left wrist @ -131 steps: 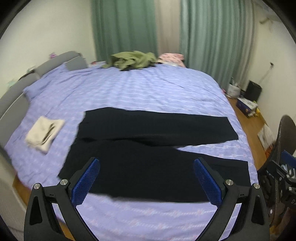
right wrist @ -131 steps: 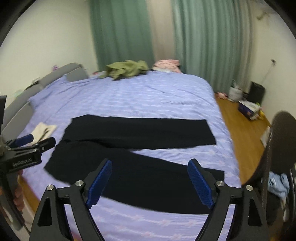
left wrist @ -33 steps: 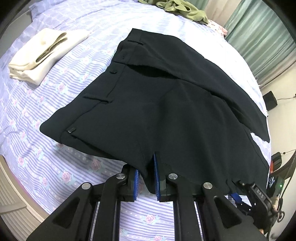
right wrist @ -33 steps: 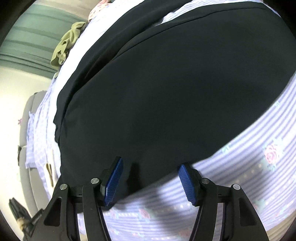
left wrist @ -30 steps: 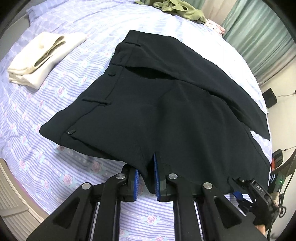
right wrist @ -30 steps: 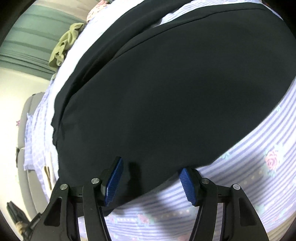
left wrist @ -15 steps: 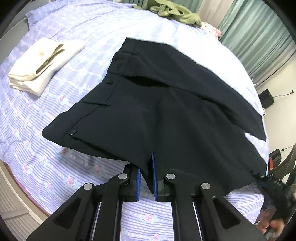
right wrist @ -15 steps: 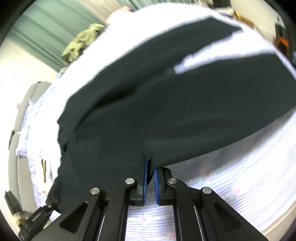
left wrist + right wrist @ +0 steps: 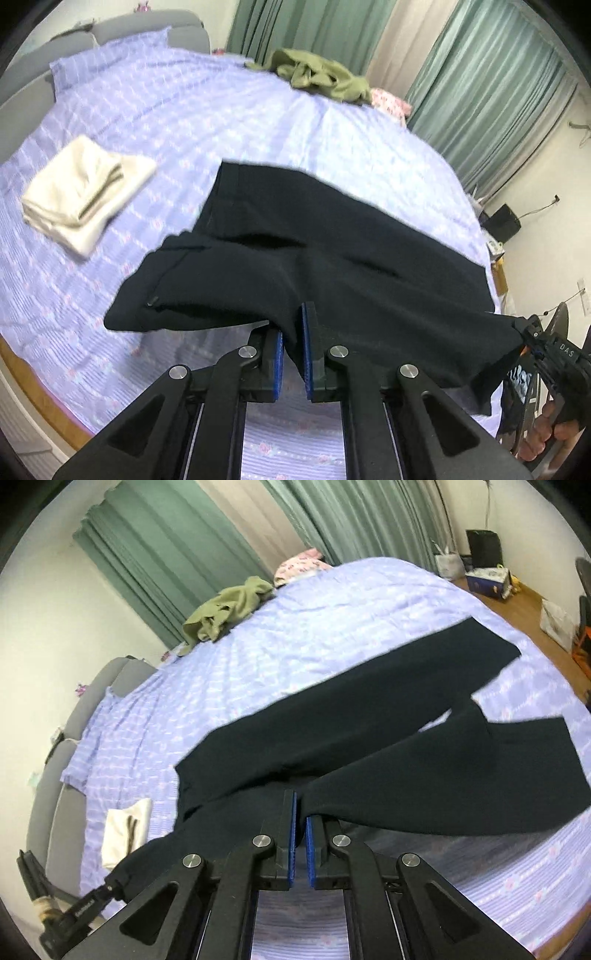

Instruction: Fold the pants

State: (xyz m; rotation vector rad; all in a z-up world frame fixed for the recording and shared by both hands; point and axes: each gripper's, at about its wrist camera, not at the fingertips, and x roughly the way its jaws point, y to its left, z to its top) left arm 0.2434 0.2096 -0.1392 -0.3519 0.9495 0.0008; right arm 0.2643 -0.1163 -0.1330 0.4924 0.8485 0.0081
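Black pants point(image 9: 332, 243) lie on a purple flowered bed point(image 9: 221, 122), the far leg flat, the near leg lifted off the sheet. My left gripper point(image 9: 292, 339) is shut on the near edge of the pants by the waist end. My right gripper point(image 9: 300, 823) is shut on the near leg's edge of the pants point(image 9: 369, 738) further toward the cuff. The right gripper also shows at the right edge of the left wrist view point(image 9: 524, 332), and the left gripper at the lower left of the right wrist view point(image 9: 110, 884). The near leg hangs between them.
A folded cream garment point(image 9: 81, 192) lies on the bed left of the waist. A green garment point(image 9: 321, 74) and a pink one point(image 9: 388, 99) lie at the far side by green curtains. Boxes and bags point(image 9: 487, 579) stand on the wooden floor at right. A grey headboard point(image 9: 55, 782) is left.
Both grippers have lifted the near edge of the pants up and toward the far leg. The right gripper, open a second ago, shut on the fabric half a second ago.
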